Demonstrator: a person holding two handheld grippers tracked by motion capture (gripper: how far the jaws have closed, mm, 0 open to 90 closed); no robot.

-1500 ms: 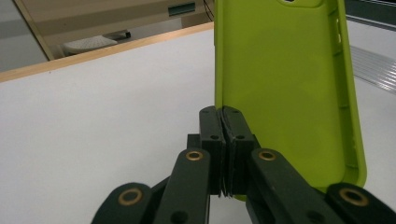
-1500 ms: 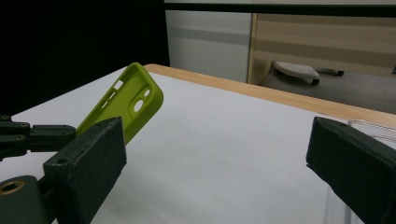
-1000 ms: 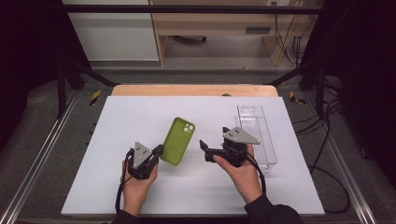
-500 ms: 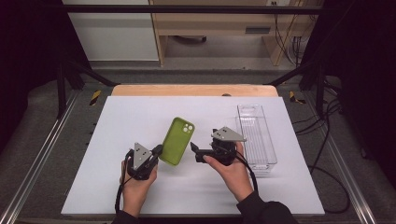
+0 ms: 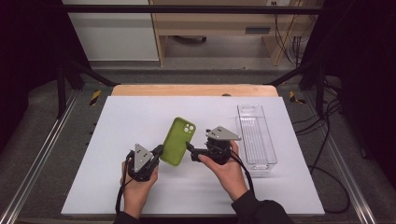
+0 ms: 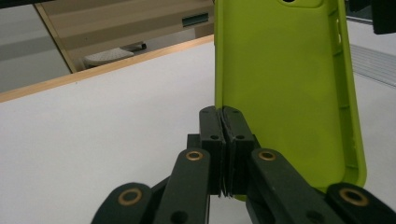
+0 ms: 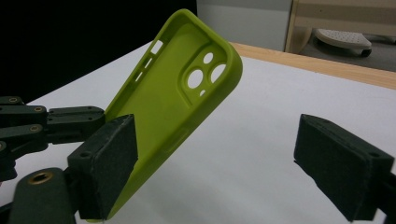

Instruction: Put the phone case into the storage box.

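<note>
Right now the left gripper [image 5: 158, 151] is pinching the lower edge of the green phone case [image 5: 178, 141], holding it tilted above the white table [image 5: 140, 116], while the right gripper [image 5: 190, 151] is closing in with jaws apart, pads not yet pressing. The thin rim could be slipping or twisting if the right pad nudges it sideways. The right gripper view is showing the camera cutouts and hollow inside; the high view is adding the clear tray [image 5: 254, 135] nearby, seemingly empty.
</note>
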